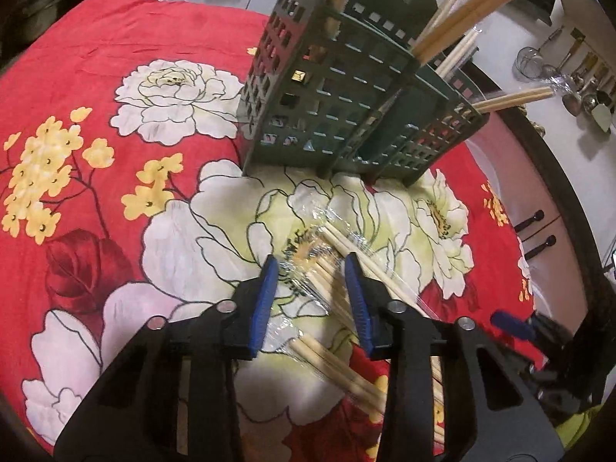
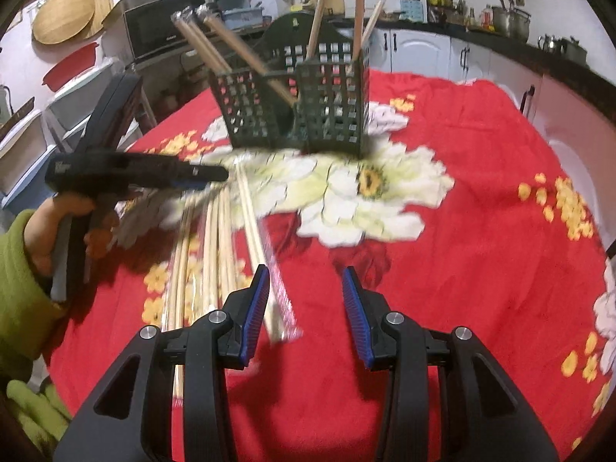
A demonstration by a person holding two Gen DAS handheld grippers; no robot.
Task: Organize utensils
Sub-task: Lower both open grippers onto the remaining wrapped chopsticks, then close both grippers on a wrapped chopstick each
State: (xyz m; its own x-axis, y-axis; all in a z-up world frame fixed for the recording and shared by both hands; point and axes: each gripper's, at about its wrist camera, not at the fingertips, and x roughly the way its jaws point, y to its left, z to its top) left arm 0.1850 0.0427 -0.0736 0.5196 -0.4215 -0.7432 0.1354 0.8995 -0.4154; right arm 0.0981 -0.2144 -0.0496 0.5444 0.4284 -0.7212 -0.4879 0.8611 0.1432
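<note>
Several pairs of wooden chopsticks in clear wrappers [image 1: 323,350] lie on the red floral cloth in front of a dark green slotted utensil holder [image 1: 327,107]. More chopsticks [image 1: 473,11] stand in the holder. My left gripper [image 1: 311,265] is low over the pile with its jaws apart and wrapped pairs between them; the pads do not visibly press. In the right wrist view the pile [image 2: 219,238] lies left of my right gripper [image 2: 306,273], which is open, with one wrapped pair [image 2: 254,223] running under its left finger. The left gripper [image 2: 215,176] reaches over the pile's far end.
The holder [image 2: 292,115] stands mid-table on the cloth [image 2: 462,211]. A hand in a green sleeve [image 2: 23,288] holds the left tool. Kitchen counter and white cabinets [image 2: 415,50] run behind; the table edge [image 1: 512,177] curves past on the right.
</note>
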